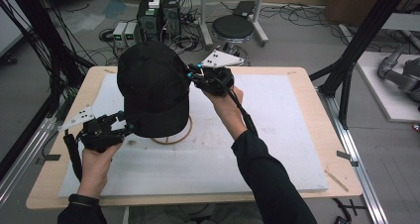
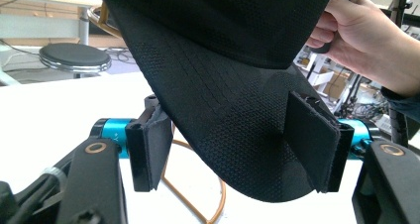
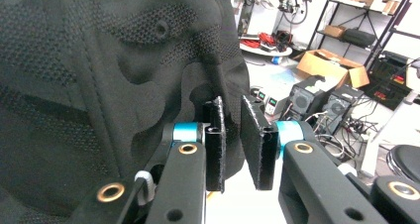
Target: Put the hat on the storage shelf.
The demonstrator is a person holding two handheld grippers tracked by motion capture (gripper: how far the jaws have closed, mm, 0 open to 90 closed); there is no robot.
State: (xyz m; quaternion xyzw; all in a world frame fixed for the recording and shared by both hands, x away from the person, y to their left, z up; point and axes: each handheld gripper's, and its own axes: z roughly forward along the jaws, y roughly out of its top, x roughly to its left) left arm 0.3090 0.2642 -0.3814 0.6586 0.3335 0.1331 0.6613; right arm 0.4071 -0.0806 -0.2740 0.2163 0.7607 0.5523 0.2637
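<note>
We look down on a white-topped table (image 1: pixel 277 149) where a person works a black baseball cap (image 1: pixel 151 85) with a hand-held gripper in each hand. The cap sits over a thin wooden ring stand (image 1: pixel 184 135) near the table's middle left, crown up, its brim turned toward the person's left side.

The left gripper (image 1: pixel 126 127) comes in low at the brim. In the left gripper view its jaws stand apart with the brim (image 2: pixel 233 135) hanging between them: the right-hand pad (image 2: pixel 309 140) lies against the brim's edge, while the left-hand pad (image 2: pixel 153 144) stands just clear of the fabric, so we read no pinch here. The wooden ring (image 2: pixel 198 199) curves beneath the brim on the white surface.

The right gripper (image 1: pixel 194 75) meets the back side of the crown, grey plate (image 1: pixel 223 59) on top. In the right gripper view its two pads (image 3: pixel 218 144) stand close together with a narrow empty gap between them, nothing clamped; the left-hand jaw rests just beside the dimpled cap fabric (image 3: pixel 114 75).

Beyond the table we see a round black stool (image 1: pixel 233 27), computer towers (image 1: pixel 158 16) and tangled cables on the floor
</note>
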